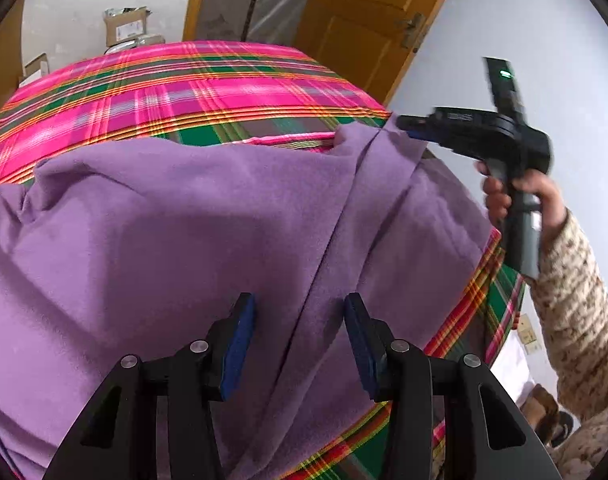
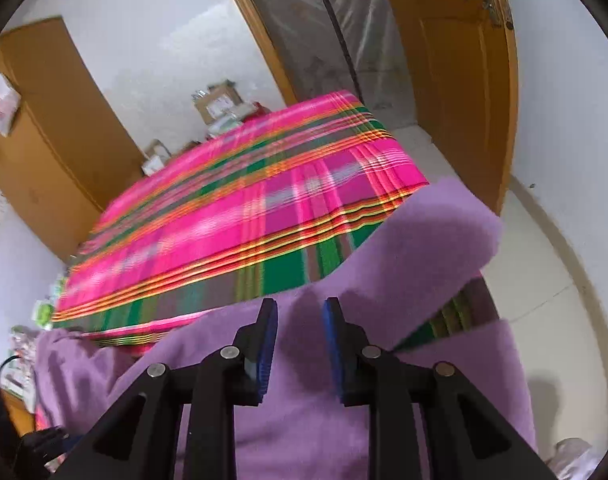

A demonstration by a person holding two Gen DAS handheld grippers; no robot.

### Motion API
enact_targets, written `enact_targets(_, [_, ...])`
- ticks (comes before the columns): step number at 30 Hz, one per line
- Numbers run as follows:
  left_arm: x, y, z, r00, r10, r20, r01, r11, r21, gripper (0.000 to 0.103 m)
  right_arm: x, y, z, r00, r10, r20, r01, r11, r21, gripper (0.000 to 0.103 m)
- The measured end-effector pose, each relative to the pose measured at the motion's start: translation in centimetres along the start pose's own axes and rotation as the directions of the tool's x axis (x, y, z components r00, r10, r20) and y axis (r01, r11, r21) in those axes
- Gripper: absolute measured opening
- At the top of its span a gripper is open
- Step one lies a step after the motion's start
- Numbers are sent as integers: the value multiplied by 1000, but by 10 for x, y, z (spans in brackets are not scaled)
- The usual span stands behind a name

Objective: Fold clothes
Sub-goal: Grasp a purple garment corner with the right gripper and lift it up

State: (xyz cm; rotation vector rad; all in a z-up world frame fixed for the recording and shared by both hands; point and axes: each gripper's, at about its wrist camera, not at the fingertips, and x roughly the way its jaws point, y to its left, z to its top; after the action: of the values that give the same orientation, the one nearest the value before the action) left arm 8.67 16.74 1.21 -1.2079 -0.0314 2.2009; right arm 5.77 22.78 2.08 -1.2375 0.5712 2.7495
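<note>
Writing: none I can read; the label on the cardboard box [image 1: 127, 29] by the far wall is too small to make out.
Box contents: silvery packets show at its top; I cannot tell more.
Purple garment [image 1: 176, 232]: spread over the pink plaid cloth [image 1: 192, 92], with a long fold running up its right part.
My left gripper [image 1: 300, 320]: fingers wide apart above the garment, gripping nothing.
My right gripper [image 2: 300, 320]: at the garment's far right corner, fingers parted, purple fabric between them; I cannot tell if they pinch it.
My right hand [image 1: 519, 192]: wrapped round its handle.
</note>
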Motion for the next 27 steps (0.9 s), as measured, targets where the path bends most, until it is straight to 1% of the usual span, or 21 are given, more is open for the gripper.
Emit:
enact_targets(4, [-5,-5,-3,998,-60,14,60,997,42,48,17,3,8,997,-46,-56,46,999,2,25])
enact_targets(11, [-6,-5,-4,996,-89,16,88,994,58,48,34,7,13,988,-105,-114,106,994,-1,25])
enact_targets(12, [-6,-5,-4,996,-93,16,92,994,59,48,34,6,14,987,-109,-114,111,994,7,23])
enact_targets(14, [-6,-5,-4,995,-100,17,99,993,63,48,33,4,13,988,-107,-112,110,994,19,13])
enact_targets(15, [-6,-5,-5,994,-103,17,102,993,65,48,33,4,13,988,-110,-109,113,994,15,2])
enact_targets(16, [-6,-5,-5,994,-107,17,106,992,66,48,32,4,12,988,-116,-106,117,993,8,0])
enact_targets(20, [-7,-6,-5,993,-117,18,116,991,72,48,24,5,12,988,-130,-82,129,991,-16,0])
enact_targets(23, [-8,-7,-5,993,-117,21,115,991,74,48,14,6,13,990,-126,-58,125,992,-22,0])
enact_targets(25, [-8,-8,-6,993,-118,23,116,991,74,48,10,8,15,991,-125,-52,124,992,-25,0])
enact_targets(27, [-7,-7,-6,993,-117,24,115,991,69,48,13,12,16,987,-145,-68,143,989,-36,1])
